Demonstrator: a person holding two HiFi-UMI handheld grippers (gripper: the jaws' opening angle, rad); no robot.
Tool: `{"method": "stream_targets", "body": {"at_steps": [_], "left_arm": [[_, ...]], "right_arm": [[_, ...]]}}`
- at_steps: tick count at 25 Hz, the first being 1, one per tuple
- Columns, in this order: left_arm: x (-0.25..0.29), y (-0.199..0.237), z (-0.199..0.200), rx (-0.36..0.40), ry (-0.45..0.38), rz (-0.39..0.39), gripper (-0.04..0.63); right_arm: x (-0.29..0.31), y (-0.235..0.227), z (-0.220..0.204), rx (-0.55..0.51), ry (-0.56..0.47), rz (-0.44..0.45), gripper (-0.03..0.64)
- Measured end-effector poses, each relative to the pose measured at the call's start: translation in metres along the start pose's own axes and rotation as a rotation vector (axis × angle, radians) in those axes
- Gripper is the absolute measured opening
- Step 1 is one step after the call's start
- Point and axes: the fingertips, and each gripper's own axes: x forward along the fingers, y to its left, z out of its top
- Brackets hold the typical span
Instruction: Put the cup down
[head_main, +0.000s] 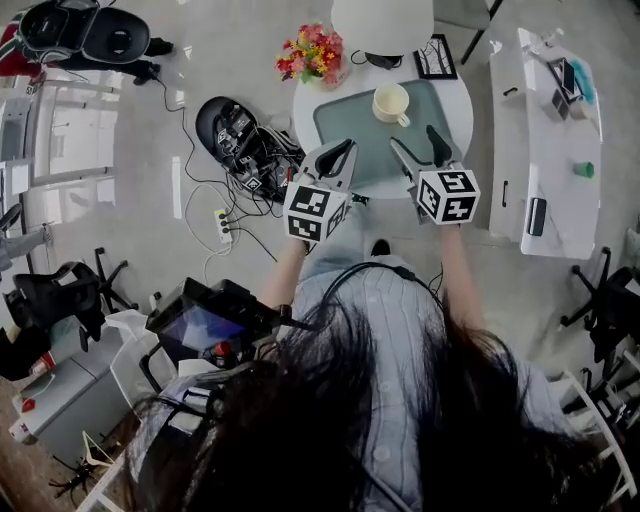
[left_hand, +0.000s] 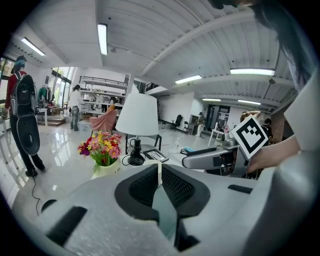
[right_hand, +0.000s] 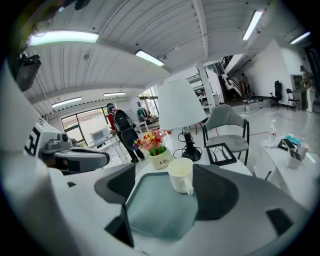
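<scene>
Upright on the green mat (head_main: 345, 120), toward the far edge of the round table (head_main: 458, 95): the cup (head_main: 391, 103), touched by nothing. Straight ahead of the open, empty right gripper (head_main: 417, 147), handle toward it. Farther off to the side: the left gripper (head_main: 338, 152), closed on nothing

cream cup (head_main: 390, 102) upright on teal mat (head_main: 348, 128)

I got bright, even light from long white ceiling tube lamps (left_hand: 102, 38); both gripper views bowed, with black corners.
</scene>
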Motion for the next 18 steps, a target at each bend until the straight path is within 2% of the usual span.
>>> {"method": "stream_targets", "body": {"at_steps": [5, 12, 18], "left_arm": [[-0.009, -0.025, 0.002, 0.022, -0.024, -0.008, 0.018], [-0.028, -0.069, -0.001, 0.048, -0.055, -0.012, 0.018], [-0.053, -0.115, -0.020, 0.044, -0.066, -0.009, 0.018]], "right_arm": [[-0.033, 0.011, 0.000, 0.008, -0.040, 0.000, 0.273], [-0.082, 0.026, -0.015, -0.007, -0.061, 0.026, 0.205], [-0.126, 0.041, -0.035, 0.022, -0.081, 0.044, 0.149]]}}
